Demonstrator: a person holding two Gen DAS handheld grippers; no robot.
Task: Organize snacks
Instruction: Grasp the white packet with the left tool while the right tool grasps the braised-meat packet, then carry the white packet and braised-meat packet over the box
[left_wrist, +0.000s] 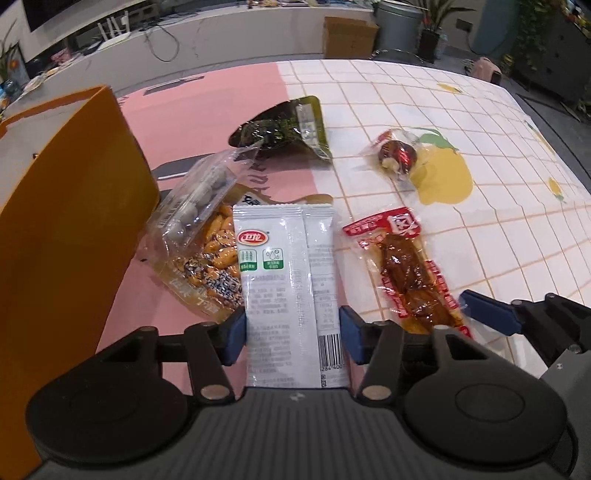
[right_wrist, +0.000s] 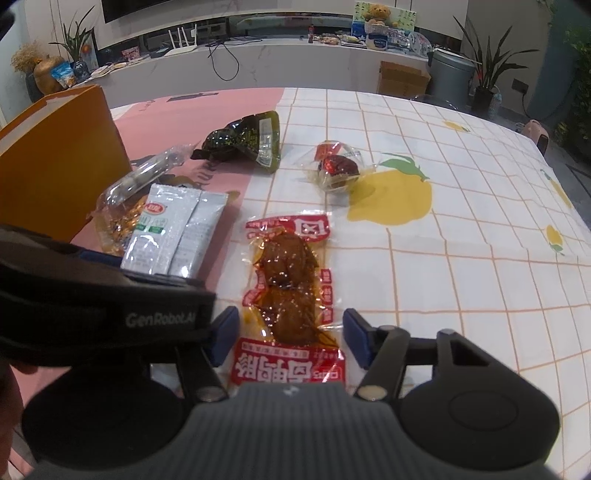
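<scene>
Left gripper (left_wrist: 293, 334) straddles the silver-white sachet (left_wrist: 291, 291), blue pads right against both edges, seemingly pinching it. Right gripper (right_wrist: 290, 338) hangs open around the red braised-meat pack (right_wrist: 288, 291) lying flat on the checked tablecloth (right_wrist: 461, 266), gaps either side.

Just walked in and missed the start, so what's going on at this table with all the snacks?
A person is sorting snack packets with two handheld grippers. The left gripper has its jaws on either side of a silver packet; whether they grip it is unclear. The right gripper has open jaws straddling a red packet lying flat. A green packet, a clear wrapped snack and a peanut bag lie loose on the tablecloth, beside an orange box.
</scene>
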